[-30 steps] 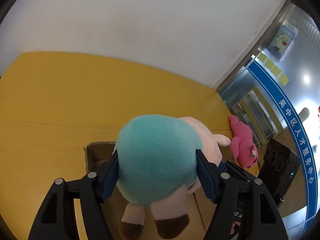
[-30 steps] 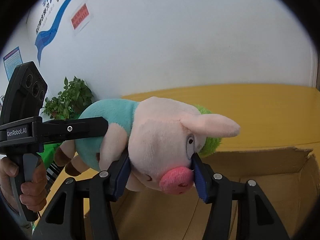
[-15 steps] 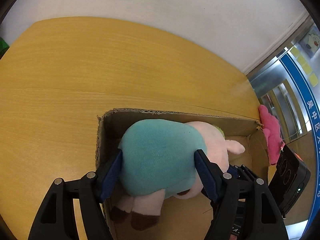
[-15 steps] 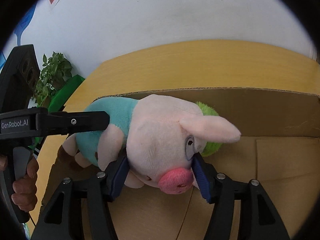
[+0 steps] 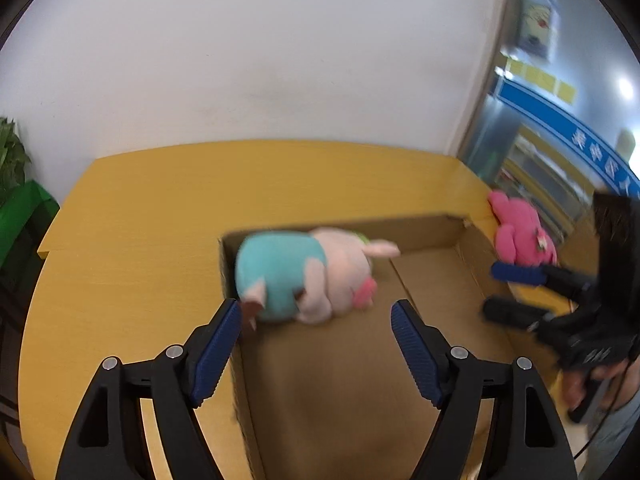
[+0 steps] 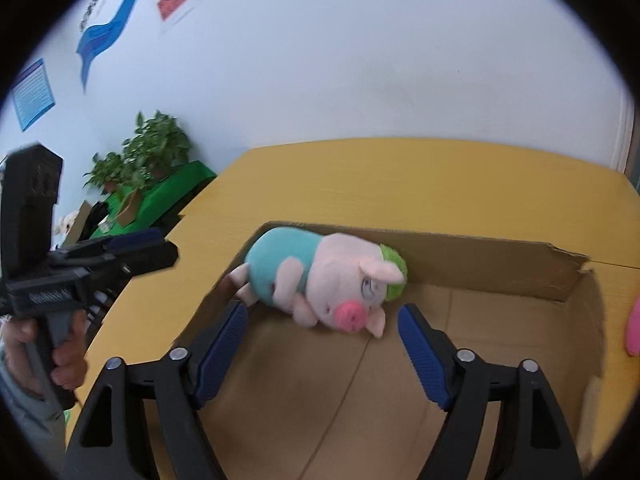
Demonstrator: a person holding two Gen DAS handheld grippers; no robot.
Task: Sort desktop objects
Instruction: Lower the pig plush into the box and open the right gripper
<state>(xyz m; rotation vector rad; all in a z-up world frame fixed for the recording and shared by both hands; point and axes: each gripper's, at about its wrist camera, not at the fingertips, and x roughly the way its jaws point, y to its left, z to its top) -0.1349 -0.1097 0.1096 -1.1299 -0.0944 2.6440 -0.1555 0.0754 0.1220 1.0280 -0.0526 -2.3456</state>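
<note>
Both tools opening, empty, left tool (image 5: 316,316), right tool (image 6: 322,322), plush pig (image 6: 324,280) in cardboard box (image 6: 480,256), pink toy (image 5: 520,236) beside

Hardly any lettering we can read
We see white Chinese characters on the blue band (image 5: 592,148) running across the glass front at the right of the left wrist view, but blur keeps us from reading them; the poster (image 5: 538,20) high on that wall is a smear. In the right wrist view we find a red notice (image 6: 178,2), a blue swoosh graphic (image 6: 106,32) and a blue-framed sheet (image 6: 34,94) on the white wall, all too small to read, and pale lettering on the side of the left hand-held gripper (image 6: 136,250), blurred beyond reading
</note>
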